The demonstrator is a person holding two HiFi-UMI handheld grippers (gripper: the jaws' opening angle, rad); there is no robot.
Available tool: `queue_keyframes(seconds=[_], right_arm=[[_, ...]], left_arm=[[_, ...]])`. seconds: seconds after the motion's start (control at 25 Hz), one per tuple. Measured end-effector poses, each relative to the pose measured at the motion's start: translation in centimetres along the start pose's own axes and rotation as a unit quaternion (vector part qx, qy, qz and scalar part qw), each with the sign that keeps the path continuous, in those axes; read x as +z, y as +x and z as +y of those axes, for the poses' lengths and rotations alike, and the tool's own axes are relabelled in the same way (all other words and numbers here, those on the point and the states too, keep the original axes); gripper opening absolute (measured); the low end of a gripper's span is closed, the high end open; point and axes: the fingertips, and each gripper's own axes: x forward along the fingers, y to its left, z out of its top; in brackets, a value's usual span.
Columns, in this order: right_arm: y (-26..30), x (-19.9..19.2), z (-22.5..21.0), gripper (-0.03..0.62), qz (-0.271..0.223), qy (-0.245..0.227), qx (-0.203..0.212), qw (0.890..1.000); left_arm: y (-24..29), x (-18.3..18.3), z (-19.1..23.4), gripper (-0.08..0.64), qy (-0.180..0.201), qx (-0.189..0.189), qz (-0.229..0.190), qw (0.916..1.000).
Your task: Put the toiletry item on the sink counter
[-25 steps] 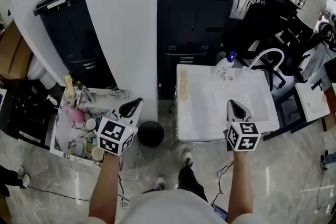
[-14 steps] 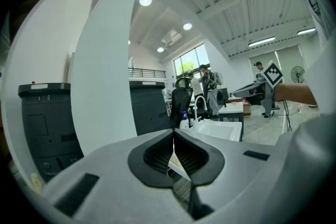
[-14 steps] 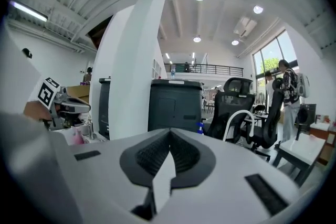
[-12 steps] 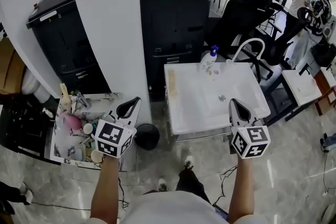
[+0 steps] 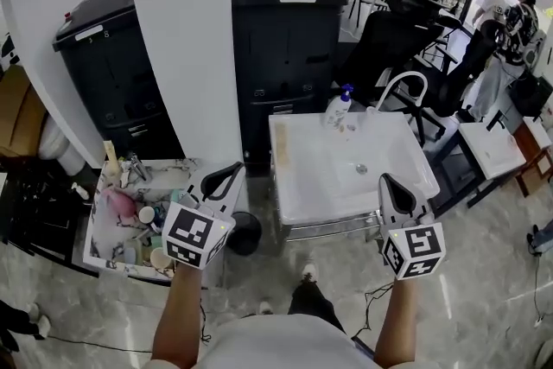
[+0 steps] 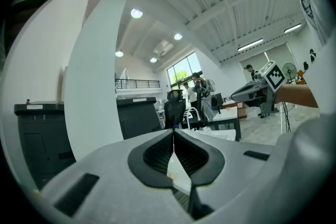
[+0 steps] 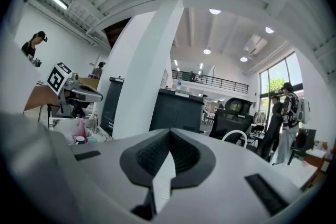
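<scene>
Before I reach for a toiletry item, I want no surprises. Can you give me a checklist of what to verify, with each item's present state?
1. Left gripper empty: ok, its jaws are together on nothing.
2. Right gripper empty: ok, its jaws are together on nothing.
3. Jaws ready to take an item: not ok, both are shut.
4. Toiletry items in sight: ok, a cluttered tray lies by the left gripper, left of the sink.
5. Free spot on the sink counter: ok, only a pump bottle stands at its back, beside the faucet.
6. Which item to take: cannot tell.
</scene>
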Motion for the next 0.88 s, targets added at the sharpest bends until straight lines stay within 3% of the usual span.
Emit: queue_keyframes(seconds=[0.4, 0.88], right_arm=[[0.1, 1.2, 0.5, -0.004, -0.017, -0.017, 0.002, 1.000], [1.5, 0.0, 0.1, -0.004, -0.011, -0.012, 0.004, 1.000]], left_arm=[[-0.9, 1.2, 0.0, 0.011, 0.011, 0.007, -0.008, 0.9999], [-0.1, -1.1, 1.0, 0.011, -0.004, 0.017, 0.011, 0.9998]])
